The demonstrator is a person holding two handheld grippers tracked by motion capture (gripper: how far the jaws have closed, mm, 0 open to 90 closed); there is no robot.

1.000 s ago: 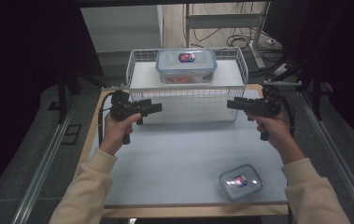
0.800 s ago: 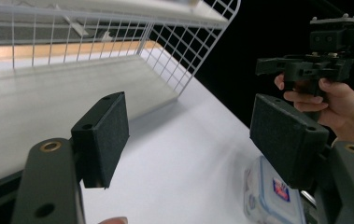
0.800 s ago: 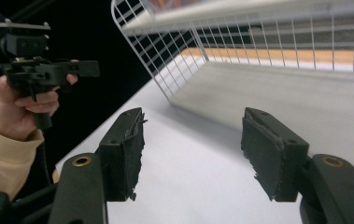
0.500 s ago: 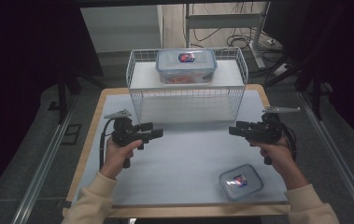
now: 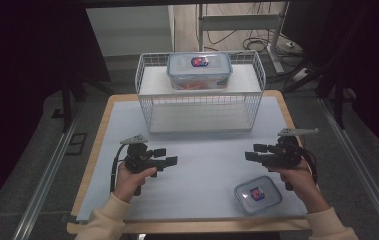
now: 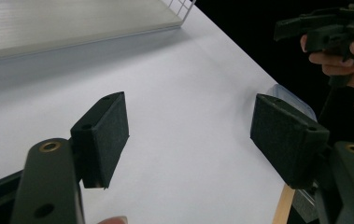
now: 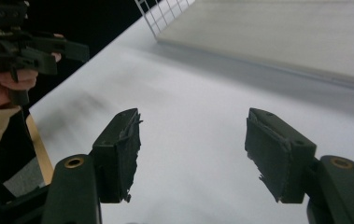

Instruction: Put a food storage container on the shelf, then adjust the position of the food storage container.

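Note:
A small clear lidded container (image 5: 258, 194) with a red-and-blue label lies on the white mat near the front right. A larger lidded container (image 5: 199, 70) sits on top of the white wire rack (image 5: 199, 102) at the back. My left gripper (image 5: 168, 161) hovers low over the mat at front left and points right, open with nothing between its pads (image 6: 102, 137). My right gripper (image 5: 249, 156) points left just behind the small container. It is open and its jaws have just been opening a little, with only bare mat between the pads (image 7: 118, 154).
The mat (image 5: 202, 165) covers a wooden table (image 5: 97, 150). In the left gripper view, the small container's corner (image 6: 290, 97) peeks past the right jaw and the other gripper (image 6: 326, 28) is beyond it. In the right gripper view, the rack's wire corner (image 7: 163, 14) is ahead.
Both hands have come down and back from the rack toward the table's front, and now hang low over the mat. The containers have not moved.

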